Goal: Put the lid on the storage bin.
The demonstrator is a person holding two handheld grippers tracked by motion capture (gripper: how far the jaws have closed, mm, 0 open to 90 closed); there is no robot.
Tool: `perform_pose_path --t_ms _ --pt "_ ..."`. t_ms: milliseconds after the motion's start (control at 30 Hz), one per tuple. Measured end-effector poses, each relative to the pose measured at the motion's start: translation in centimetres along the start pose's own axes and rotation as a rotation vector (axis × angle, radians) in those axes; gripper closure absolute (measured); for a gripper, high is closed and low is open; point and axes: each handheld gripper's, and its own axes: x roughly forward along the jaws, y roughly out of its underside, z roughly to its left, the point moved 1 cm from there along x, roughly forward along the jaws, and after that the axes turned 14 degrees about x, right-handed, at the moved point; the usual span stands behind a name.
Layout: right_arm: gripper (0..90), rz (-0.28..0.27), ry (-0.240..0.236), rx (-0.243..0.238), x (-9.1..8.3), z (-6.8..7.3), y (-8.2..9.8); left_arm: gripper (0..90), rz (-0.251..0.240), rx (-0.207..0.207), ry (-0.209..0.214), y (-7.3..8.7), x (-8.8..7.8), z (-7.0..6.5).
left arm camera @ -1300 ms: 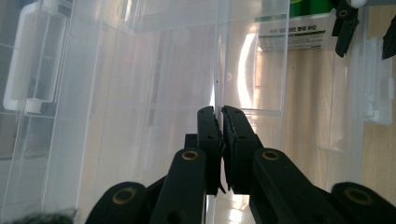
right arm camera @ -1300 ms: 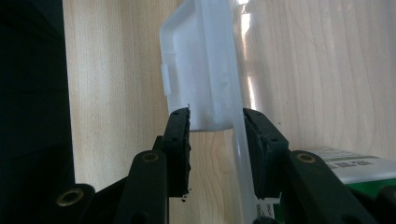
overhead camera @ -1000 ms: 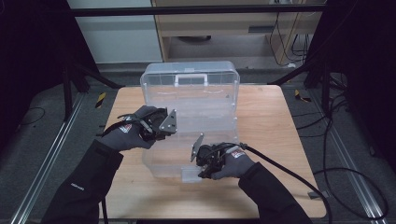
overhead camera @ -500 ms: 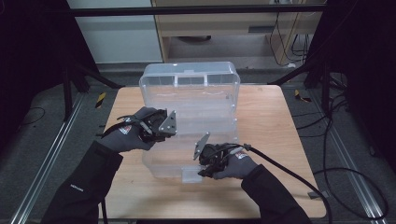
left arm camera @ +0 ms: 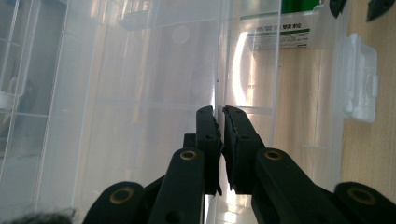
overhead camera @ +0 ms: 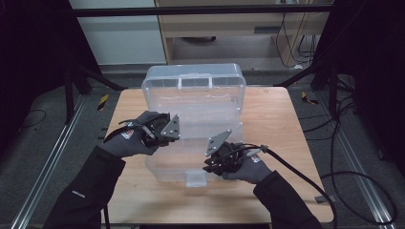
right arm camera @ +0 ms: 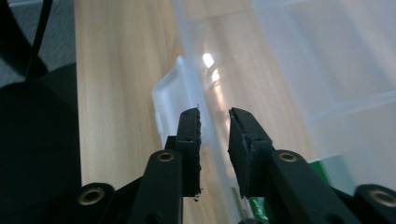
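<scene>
Presently we note a clear plastic storage box (overhead camera: 191, 119) at the middle of the wooden table (overhead camera: 277, 124), its hinged lid (overhead camera: 193, 83) standing open at the far side and the low tray toward us. Its long axis runs left to right across the table, and the open mouth faces up. A white latch tab (overhead camera: 196, 179) juts from the near wall, pointing at us.

At the left, our left gripper (overhead camera: 165, 130) sits on the box's left wall. In the left gripper view the left gripper (left arm camera: 219, 116) has its jaws drawn nearly together on a thin clear wall (left arm camera: 217, 70); the edge of that wall runs straight into the narrow gap, so we record it as clamped on the box. The latch tab (left arm camera: 359, 79) shows at the right edge there.

At the right, our right gripper (overhead camera: 222, 155) is at the near wall, just right of the latch. In the right gripper view the right gripper (right arm camera: 214, 119) has just been closing; the box rim (right arm camera: 205, 116) lies between the jaws, a gap remaining on the right side, so not yet pinched.
</scene>
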Motion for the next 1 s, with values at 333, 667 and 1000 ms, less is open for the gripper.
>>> perform_pose_path --t_ms 333,667,1000 --pt "90.0 -0.23 0.001 0.167 -3.9 -2.1 1.9 84.1 -0.005 -0.005 0.003 0.0 0.0 -0.1" --pt "90.0 -0.32 0.023 0.209 -5.7 -2.8 3.0 83.7 0.0 -0.006 0.001 0.0 0.1 -0.1" --pt "90.0 -0.556 0.033 0.304 -8.2 -4.4 2.4 83.5 -0.003 -0.006 0.001 -0.1 0.1 -0.2"
